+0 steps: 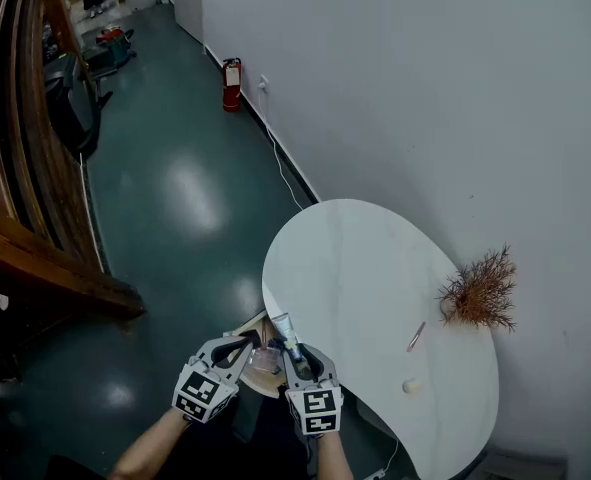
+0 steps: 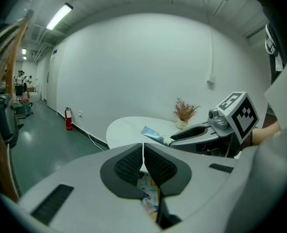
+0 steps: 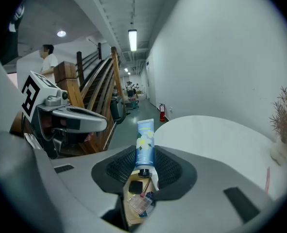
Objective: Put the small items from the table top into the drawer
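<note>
While clamped in right tongs [image 3: 144, 165], tube [image 3: 144, 142]: pale blue, white flower print.

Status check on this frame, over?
Right gripper shut on tube over open drawer. Left gripper shut, empty. Pink stick, white lump on table. Nothing blocking.

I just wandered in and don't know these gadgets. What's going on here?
A person stands beside a white table with a gripper in each hand. The right gripper has its jaws clamped on a blue tube, held over an open drawer that already holds small things. The left gripper is alongside, jaws together and empty. A pink stick, a small pale lump and a dried plant are on the table.
</note>
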